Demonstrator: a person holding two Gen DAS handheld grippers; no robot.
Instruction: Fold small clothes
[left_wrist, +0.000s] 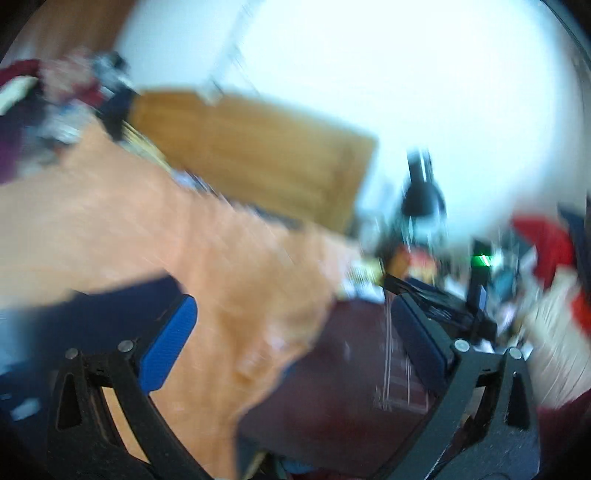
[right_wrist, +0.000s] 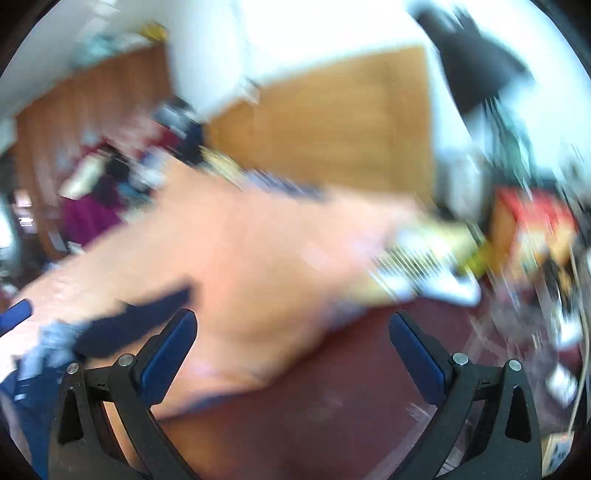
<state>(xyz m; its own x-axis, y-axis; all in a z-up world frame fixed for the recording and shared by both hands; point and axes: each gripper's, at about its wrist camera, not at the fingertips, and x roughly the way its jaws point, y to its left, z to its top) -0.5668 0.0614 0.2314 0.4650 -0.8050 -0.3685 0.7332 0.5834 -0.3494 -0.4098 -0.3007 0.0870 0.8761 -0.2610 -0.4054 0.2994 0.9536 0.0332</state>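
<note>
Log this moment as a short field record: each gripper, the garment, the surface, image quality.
left gripper: open, holding nothing
right gripper: open, holding nothing
garment: dark navy cloth, lying on the orange cover, low left in both views
surface: orange cover on a bed, wooden headboard behind it
floor: dark red, beyond the cover's edge
image quality: heavy motion blur in both views; fold state of the garment unreadable
</note>
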